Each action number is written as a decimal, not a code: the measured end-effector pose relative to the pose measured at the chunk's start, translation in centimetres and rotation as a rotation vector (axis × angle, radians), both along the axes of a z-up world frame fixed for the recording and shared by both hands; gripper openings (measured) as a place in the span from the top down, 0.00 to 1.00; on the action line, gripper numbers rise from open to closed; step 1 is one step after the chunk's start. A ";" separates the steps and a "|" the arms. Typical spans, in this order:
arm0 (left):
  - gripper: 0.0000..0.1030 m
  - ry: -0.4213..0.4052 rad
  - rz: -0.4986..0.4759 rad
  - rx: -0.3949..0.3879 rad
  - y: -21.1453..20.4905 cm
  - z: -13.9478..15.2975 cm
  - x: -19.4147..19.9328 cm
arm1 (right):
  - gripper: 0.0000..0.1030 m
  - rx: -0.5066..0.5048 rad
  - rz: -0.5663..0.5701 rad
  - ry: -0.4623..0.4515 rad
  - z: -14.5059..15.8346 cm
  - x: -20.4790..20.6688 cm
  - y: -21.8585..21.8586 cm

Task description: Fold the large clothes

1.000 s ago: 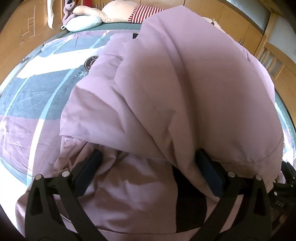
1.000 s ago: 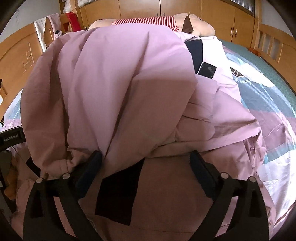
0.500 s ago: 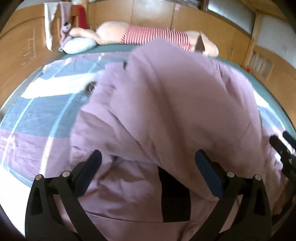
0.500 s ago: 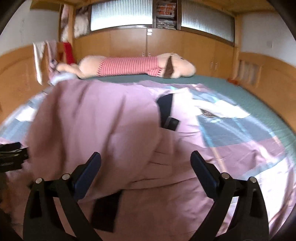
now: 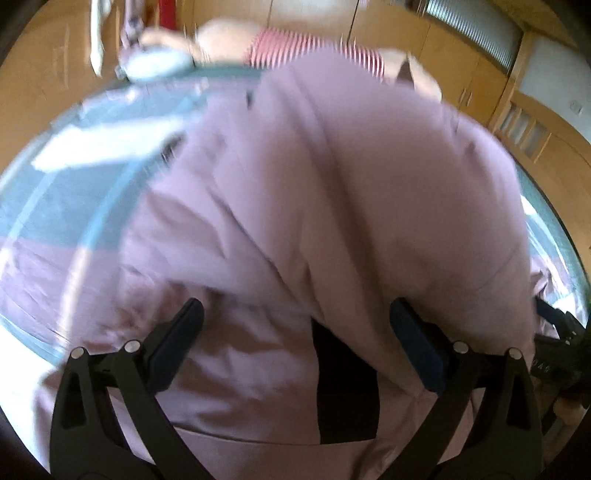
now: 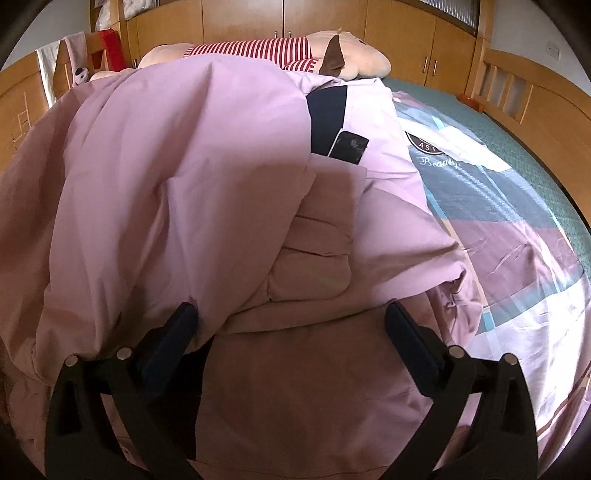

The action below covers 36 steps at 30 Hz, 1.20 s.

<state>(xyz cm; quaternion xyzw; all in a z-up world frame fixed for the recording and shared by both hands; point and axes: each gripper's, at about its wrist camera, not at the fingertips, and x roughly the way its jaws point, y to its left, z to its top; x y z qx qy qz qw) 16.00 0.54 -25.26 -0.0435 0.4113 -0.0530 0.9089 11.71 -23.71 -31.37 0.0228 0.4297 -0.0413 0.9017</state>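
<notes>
A large pink padded jacket [image 5: 332,206] with dark panels lies bunched on the bed and fills both views; it also shows in the right wrist view [image 6: 177,192]. My left gripper [image 5: 295,339] is open, its jaws wide apart over the jacket's near part, with a fold resting against the right finger [image 5: 413,343]. My right gripper [image 6: 291,336] is open too, jaws wide over the near hem, the left finger [image 6: 173,332] under the edge of a fold. Neither holds cloth. The other gripper [image 5: 561,347] shows at the left view's right edge.
The bed [image 6: 517,206] has a patterned pink, teal and white cover. A long plush toy in a red striped shirt [image 6: 258,51] lies at the far end. Wooden cupboards [image 6: 332,18] and bed rails [image 6: 517,88] surround it. A dark patch with a phone-like item [image 6: 349,146] sits on the jacket.
Both views swung up half a second ago and have dropped back toward the jacket. The jacket's folded bulk sits lower and flatter than a second ago. Both grippers stay open.
</notes>
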 end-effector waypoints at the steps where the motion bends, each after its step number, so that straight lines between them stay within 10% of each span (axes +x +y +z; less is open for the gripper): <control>1: 0.02 -0.032 0.004 0.024 -0.4 0.6 -0.4 | 0.01 0.000 0.000 0.000 0.0 0.1 0.2; 6: 0.02 0.055 -0.022 0.123 -1.9 -1.6 0.5 | 0.01 -0.002 0.000 0.002 0.0 0.0 0.3; 12: 0.02 0.114 -0.018 0.057 -0.7 -2.5 1.8 | 0.01 -0.009 0.001 0.000 -0.2 -0.1 0.6; 21: 0.02 0.035 0.005 0.049 -0.5 -0.3 0.5 | 0.01 -0.001 -0.001 -0.010 0.2 -0.3 0.5; 27: 0.02 -0.061 -0.058 0.143 -2.3 0.8 -0.7 | 0.01 -0.022 0.061 -0.229 3.0 -2.4 1.8; 32: 0.02 0.078 -0.098 0.186 -3.2 -2.0 0.6 | 0.01 -0.094 0.131 -0.035 -0.4 0.0 3.8; 36: 0.02 0.152 -0.074 0.043 -1.2 -2.3 1.7 | 0.01 -0.054 0.131 -0.029 -0.6 0.4 3.3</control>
